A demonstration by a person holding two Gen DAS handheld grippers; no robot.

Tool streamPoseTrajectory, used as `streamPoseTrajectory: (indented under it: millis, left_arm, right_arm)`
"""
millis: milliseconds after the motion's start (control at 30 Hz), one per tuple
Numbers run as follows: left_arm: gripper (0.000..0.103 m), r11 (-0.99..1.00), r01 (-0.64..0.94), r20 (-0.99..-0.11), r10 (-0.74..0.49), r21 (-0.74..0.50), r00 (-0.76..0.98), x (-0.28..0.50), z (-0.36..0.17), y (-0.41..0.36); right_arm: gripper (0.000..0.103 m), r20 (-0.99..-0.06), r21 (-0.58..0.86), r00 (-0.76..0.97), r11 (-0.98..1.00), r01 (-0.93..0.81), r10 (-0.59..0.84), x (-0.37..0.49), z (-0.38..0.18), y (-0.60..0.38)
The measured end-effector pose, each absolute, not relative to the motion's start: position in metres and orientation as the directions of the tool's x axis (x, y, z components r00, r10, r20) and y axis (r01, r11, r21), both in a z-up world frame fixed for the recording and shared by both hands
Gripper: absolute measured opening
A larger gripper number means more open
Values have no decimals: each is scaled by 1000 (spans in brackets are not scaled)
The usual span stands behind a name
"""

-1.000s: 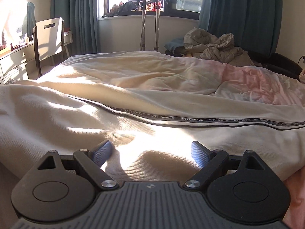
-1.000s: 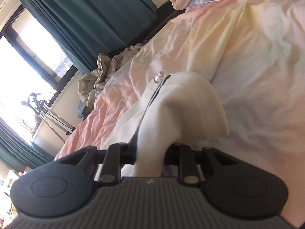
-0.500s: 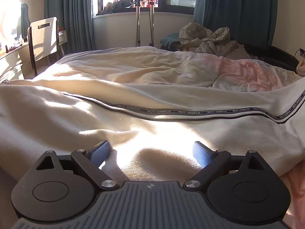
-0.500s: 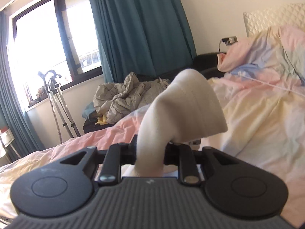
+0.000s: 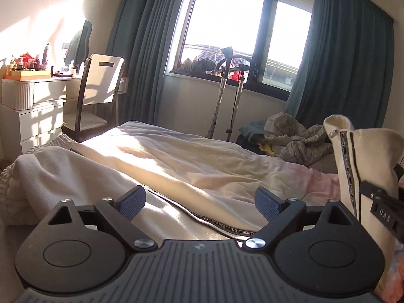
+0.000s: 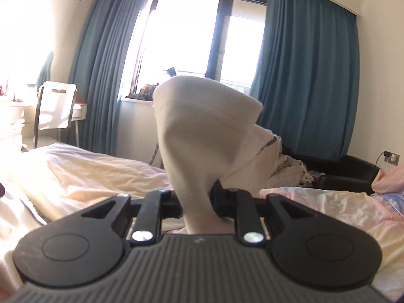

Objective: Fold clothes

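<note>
Right tongs [image 6: 195, 208] have swung level, gripping trousers [image 6: 202, 139].

Cream trousers [image 5: 83, 174] with a black lettered side stripe [image 5: 227, 228] lie across the bed [image 5: 202, 156], one end [image 6: 199, 136] lifted upright.

Blown-out window [image 5: 228, 22] backlight, fisheye-bent edges, mild blur.

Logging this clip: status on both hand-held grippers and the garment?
Left hand-held gripper open, empty. Right hand-held gripper shut on cream trousers, leg end lifted off bed. Nothing in the way.
</note>
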State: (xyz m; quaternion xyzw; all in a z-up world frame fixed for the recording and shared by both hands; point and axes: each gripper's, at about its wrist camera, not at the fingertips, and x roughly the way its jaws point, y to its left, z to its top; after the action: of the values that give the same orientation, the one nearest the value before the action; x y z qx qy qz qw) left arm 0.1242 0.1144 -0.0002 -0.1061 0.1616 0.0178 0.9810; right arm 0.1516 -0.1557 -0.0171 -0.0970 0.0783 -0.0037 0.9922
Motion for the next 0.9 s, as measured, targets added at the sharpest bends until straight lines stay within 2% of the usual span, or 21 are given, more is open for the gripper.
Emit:
streamPoseTrajectory:
  millis: [167,267,367,467,633,700,767,833,900]
  left_arm:
    - [94,969,-75,-313,-3,-237,950,123,3,124]
    - [94,968,-58,-316,-22,-243,949,125,1,119]
    - [94,965,-32,-304,-50,-258,951,124,0,114]
    - [94,965,-10,-301,-71,-262,951,125,-3,110]
    - [94,961,24,-305,-111,-275,946,127,-11,106]
    - [94,965,38,-311,-121,-260,942,128,-13,102]
    - [94,968,56,-315,-134,-246,940,128,-16,99]
    - [94,971,70,-321,-144,-230,936,128,-19,95]
    - [94,974,83,-329,-152,-213,932,127,-21,90]
  right_arm:
    - [21,-276,-373,956,905,-203,101,137,-81,-92]
    - [21,-298,-453,947,855,-250,119,127,-107,-81]
    - [21,-277,-429,953,872,-238,124,127,-99,-86]
    - [23,-308,-353,940,900,-257,148,130,-99,-92]
    - [34,-370,-368,910,869,-330,189,126,-111,-85]
    - [49,-388,-352,897,866,-356,212,122,-103,-87]
    - [60,-414,-278,872,876,-395,262,112,-88,-96]
    - [66,-438,-196,843,882,-428,311,104,-72,-105]
    - [66,-442,-81,813,886,-457,379,90,-54,-122]
